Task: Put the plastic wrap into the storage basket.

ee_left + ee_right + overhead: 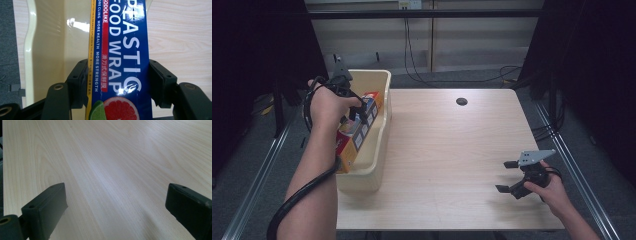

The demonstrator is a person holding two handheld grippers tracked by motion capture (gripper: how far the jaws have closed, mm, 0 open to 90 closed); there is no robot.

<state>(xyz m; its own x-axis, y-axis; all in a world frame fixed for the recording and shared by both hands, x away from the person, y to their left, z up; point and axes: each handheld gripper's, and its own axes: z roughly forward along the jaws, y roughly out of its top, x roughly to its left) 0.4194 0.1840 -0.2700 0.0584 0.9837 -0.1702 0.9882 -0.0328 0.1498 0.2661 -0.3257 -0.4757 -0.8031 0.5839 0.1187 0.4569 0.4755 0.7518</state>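
A long blue plastic-wrap box [120, 62] with white lettering and a grapefruit picture runs up between the jaws of my left gripper [116, 80], which is shut on it from both sides. From above, the same box [359, 130] lies slanted inside the cream plastic bin [379, 150] at the table's left edge, and the left gripper [354, 112] reaches down into the bin with it. Near the front right corner, my right gripper [507, 176] stands open just above the wood, nothing between its jaws [115, 202].
The light wooden table [452, 150] has a dark round cable hole [461, 101] at the back. The bin overhangs the left edge. Metal rails run along the floor on both sides, and cables hang behind the table.
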